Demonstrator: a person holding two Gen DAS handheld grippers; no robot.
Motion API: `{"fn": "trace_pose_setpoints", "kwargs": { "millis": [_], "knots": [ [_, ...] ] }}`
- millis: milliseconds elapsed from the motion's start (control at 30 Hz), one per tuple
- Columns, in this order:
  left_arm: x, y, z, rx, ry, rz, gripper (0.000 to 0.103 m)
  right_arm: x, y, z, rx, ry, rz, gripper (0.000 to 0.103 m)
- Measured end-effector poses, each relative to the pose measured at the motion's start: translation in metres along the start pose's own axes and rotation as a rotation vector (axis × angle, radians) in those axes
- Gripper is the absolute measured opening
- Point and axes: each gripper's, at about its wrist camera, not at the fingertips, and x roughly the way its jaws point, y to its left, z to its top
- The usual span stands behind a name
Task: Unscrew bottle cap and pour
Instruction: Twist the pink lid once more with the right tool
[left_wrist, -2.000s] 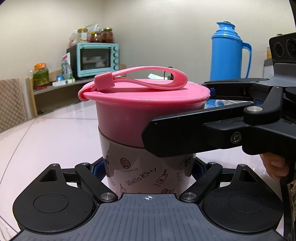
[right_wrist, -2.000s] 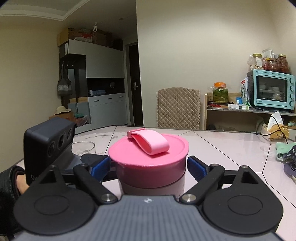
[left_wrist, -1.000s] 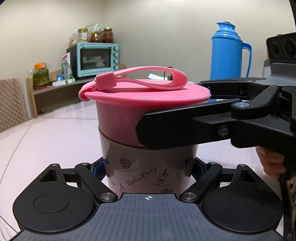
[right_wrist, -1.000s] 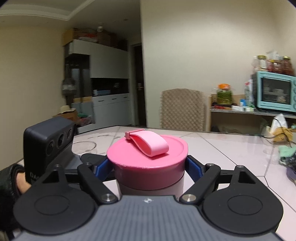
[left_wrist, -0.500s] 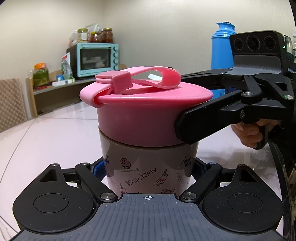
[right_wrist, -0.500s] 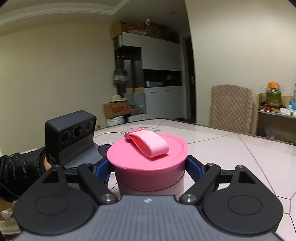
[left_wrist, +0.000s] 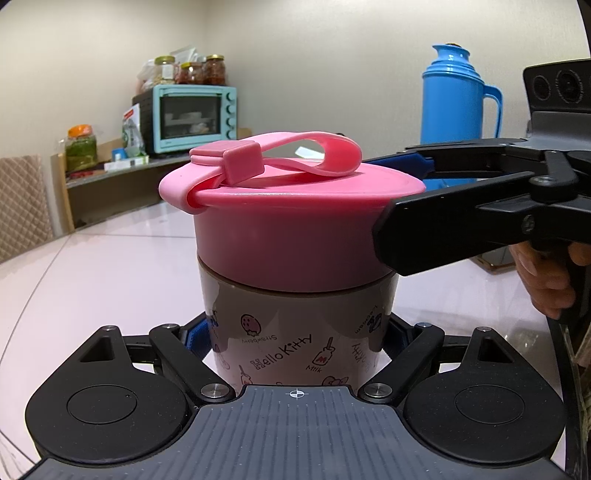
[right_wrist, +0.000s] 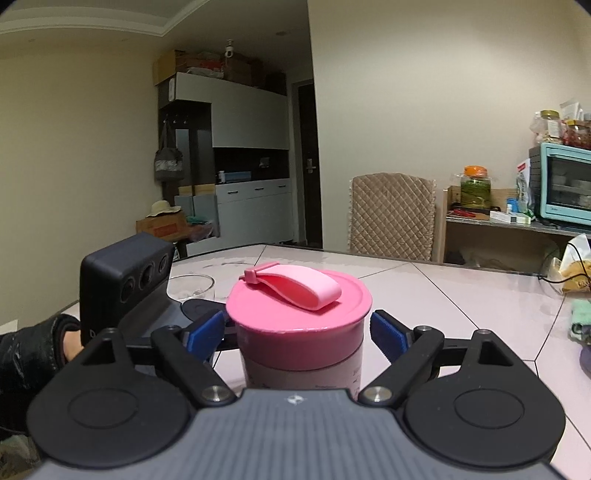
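Note:
A Hello Kitty bottle (left_wrist: 295, 332) with a wide pink screw cap (left_wrist: 288, 236) and pink strap stands on the table. My left gripper (left_wrist: 295, 332) is shut on the bottle's body below the cap. My right gripper (right_wrist: 297, 328) reaches in from the right at cap height; its blue pads (right_wrist: 386, 328) stand a little off the pink cap (right_wrist: 299, 325) on both sides, so it is open. In the left wrist view the right gripper's black fingers (left_wrist: 461, 218) lie beside the cap.
A clear glass (right_wrist: 190, 286) stands on the pale table (right_wrist: 461, 295) beyond the left gripper's camera body (right_wrist: 125, 277). A blue thermos jug (left_wrist: 458, 96) stands at the back right. A teal oven (left_wrist: 192, 116) and jars sit on a side shelf.
My right gripper turned the cap with the strap swinging round, then let go and swung back; its pads now stand apart from the cap. The left gripper kept its hold on the bottle.

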Motion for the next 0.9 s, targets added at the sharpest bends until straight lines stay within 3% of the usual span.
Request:
{"fn": "trace_pose_setpoints", "kwargs": {
  "millis": [333,900],
  "knots": [
    [0.000,-0.001,0.000,0.001,0.000,0.000,0.091,0.005,0.014,-0.007,0.043,-0.011,-0.104,0.089],
    [-0.004,-0.005,-0.001,0.001,-0.001,0.001,0.091,0.018,0.016,-0.011,0.082,-0.030,-0.171,0.089]
  ]
}}
